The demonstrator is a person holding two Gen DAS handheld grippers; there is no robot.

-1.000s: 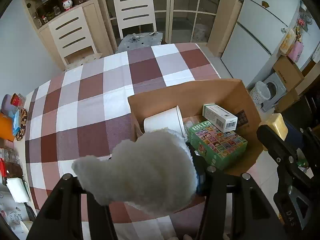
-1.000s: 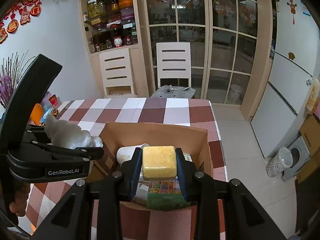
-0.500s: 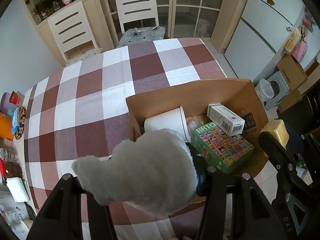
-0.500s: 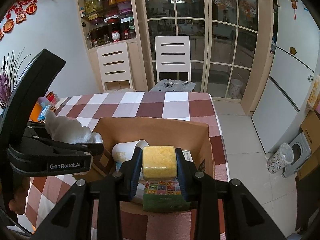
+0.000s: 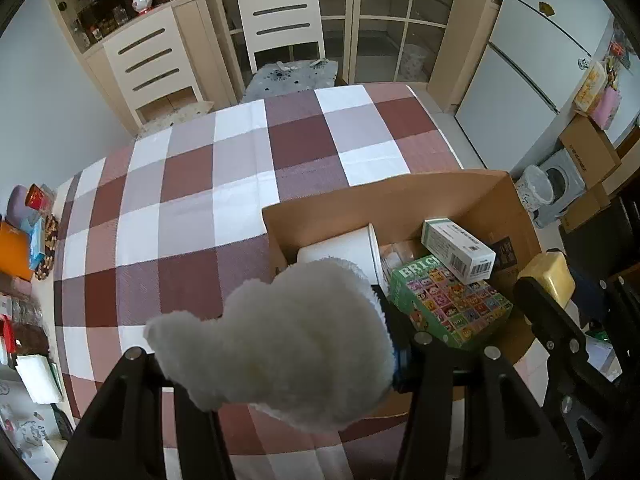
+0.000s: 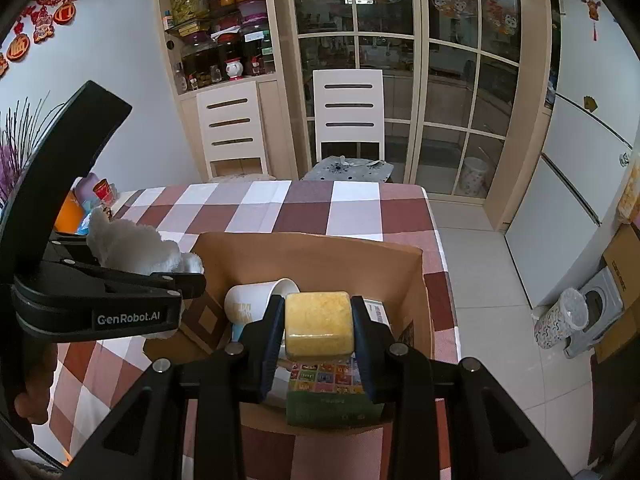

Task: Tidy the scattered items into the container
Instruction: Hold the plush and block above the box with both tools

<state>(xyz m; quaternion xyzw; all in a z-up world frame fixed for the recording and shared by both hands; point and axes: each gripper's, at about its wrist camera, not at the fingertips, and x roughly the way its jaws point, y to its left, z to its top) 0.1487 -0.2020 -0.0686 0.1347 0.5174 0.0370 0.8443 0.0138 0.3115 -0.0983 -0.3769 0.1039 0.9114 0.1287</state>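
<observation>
Fleecy white fabric, a soft plush item [image 5: 280, 336], is sitting clamped in the left gripper [image 5: 276, 364], whose jaws are standing partly apart and pressing into the pile. It is hanging above the checked bench [image 5: 224, 184], at about 8 o'clock from the cardboard box [image 5: 400, 204] in the left wrist view, just outside the box's near-left corner. The right gripper [image 6: 319, 328] is pinching a yellow sponge block [image 6: 319, 320] between jaws drawn as narrow as the block allows, directly over the box interior.

Already lying in the box are a white paper cup [image 5: 344, 248] on its side, a green illustrated carton [image 5: 448, 300] and a small white carton [image 5: 458, 250] resting on top of it.

Handling, as judged: both held items are looking light, compressible and non-fragile. The plush is likely bulging and sagging around the fingers, so a hold across its thick middle is suiting it best; loose lobes at 9 o'clock may be snagging the box wall. The sponge, squarer and springy, is taking a flat-sided pinch well and should be dropping cleanly, though it may be bouncing off the cartons.
</observation>
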